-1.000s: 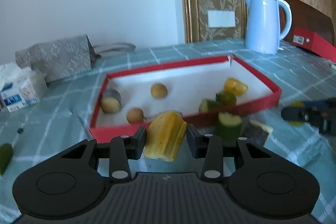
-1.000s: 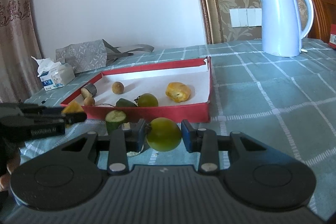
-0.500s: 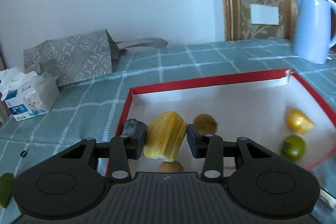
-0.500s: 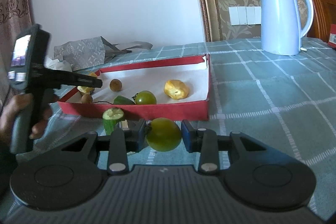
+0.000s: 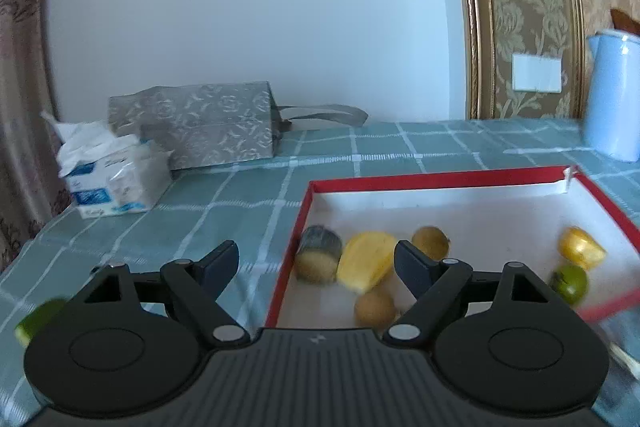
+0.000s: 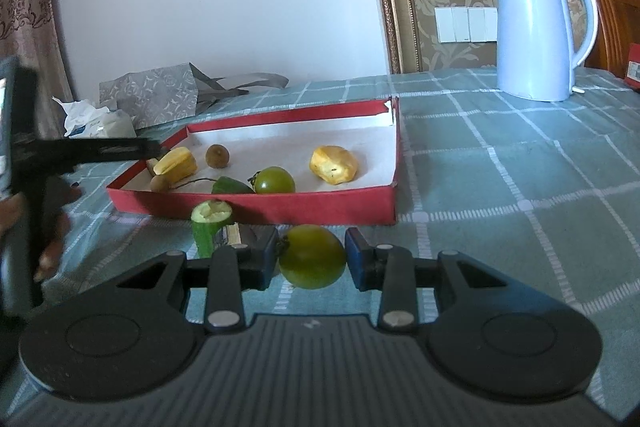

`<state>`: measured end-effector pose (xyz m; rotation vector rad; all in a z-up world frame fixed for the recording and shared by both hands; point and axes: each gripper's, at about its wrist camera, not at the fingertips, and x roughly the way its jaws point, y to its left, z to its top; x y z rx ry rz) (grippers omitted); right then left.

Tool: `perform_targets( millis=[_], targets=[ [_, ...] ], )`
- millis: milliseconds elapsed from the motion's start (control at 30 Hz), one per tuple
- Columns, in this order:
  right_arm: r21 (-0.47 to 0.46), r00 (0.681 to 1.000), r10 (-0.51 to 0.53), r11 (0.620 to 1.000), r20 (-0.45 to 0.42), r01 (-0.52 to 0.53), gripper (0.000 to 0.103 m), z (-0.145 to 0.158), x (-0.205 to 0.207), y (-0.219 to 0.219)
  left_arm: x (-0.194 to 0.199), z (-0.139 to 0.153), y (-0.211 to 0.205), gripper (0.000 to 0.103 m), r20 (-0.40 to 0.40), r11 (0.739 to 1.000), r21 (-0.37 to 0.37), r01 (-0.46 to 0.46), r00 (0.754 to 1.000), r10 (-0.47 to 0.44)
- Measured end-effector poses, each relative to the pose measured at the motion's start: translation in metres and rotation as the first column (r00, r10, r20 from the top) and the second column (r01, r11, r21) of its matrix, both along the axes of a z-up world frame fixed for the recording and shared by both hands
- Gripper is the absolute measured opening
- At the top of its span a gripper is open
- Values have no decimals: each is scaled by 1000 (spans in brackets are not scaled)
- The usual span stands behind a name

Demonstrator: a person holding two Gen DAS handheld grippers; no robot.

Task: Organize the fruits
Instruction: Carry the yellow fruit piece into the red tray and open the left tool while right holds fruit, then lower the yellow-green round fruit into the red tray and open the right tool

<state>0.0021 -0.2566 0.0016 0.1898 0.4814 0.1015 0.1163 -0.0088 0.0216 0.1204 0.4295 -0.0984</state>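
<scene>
My left gripper (image 5: 318, 263) hangs over the near left corner of the red box (image 5: 440, 177), its jaws opening wide. The yellow fruit piece (image 5: 366, 259) lies loose in the box below them, free of both pads, beside a grey-skinned chunk (image 5: 320, 259) and two brown round fruits (image 5: 430, 242). In the right wrist view the left gripper (image 6: 158, 148) reaches in from the left above that yellow fruit piece (image 6: 176, 163). My right gripper (image 6: 312, 259) is shut on a green tomato (image 6: 312, 255), just in front of the red box (image 6: 280, 207).
A cut cucumber piece (image 6: 210, 223) stands outside the box's front wall; another green piece (image 5: 38, 319) lies far left. Inside are a second green tomato (image 6: 274, 181) and a yellow chunk (image 6: 334, 165). A blue kettle (image 6: 536, 31), tissue pack (image 5: 112, 183) and grey bag (image 5: 200, 127) stand behind.
My left gripper carried the yellow fruit piece over the box, then opened and let it go into the left corner. My right gripper has kept still, holding the green tomato.
</scene>
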Motion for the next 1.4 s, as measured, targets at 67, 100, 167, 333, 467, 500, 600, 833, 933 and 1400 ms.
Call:
perform_targets(
  millis=[67,100,167,333,467,500,600,833,933,1400],
  targets=[
    [-7,1000,2,1000,3,-2,34,0,-1,1,-21,1,9,85,5,999,-35,11,1000,-11],
    [-11,1000,2,1000,4,-2,34,0,-1,2,-30,1,12,85,4,999,-45,22,1000,-22],
    [-15,1000,1,1000,4,-1,34,0,-1,2,-44,0,16,91,0,997,-67,39,999,-39],
    [-40,1000,-13,999,9,13,34,0,-2,4,-44,-11,15,93,-92,992,-90,92,991,-100],
    [-90,999,-23,996,46,27,34,7,-4,9,-42,-15,12,93,-112,992,-78,99,988,-108],
    [-105,999,-18,994,47,23,34,10,-3,10,-42,-16,12,93,-117,992,-78,102,987,-111],
    [-147,998,-9,989,64,18,34,21,7,15,-41,-19,8,93,-134,991,-62,118,983,-125],
    [-234,997,54,971,58,-39,34,49,76,36,-44,-20,4,93,-132,989,-40,142,980,-146],
    [-268,996,83,960,10,-78,34,46,116,48,-44,-21,4,93,-136,989,-35,145,980,-148],
    [-280,999,46,959,-27,-51,52,21,154,56,-37,-24,5,93,-173,987,-47,152,972,-158]
  ],
)
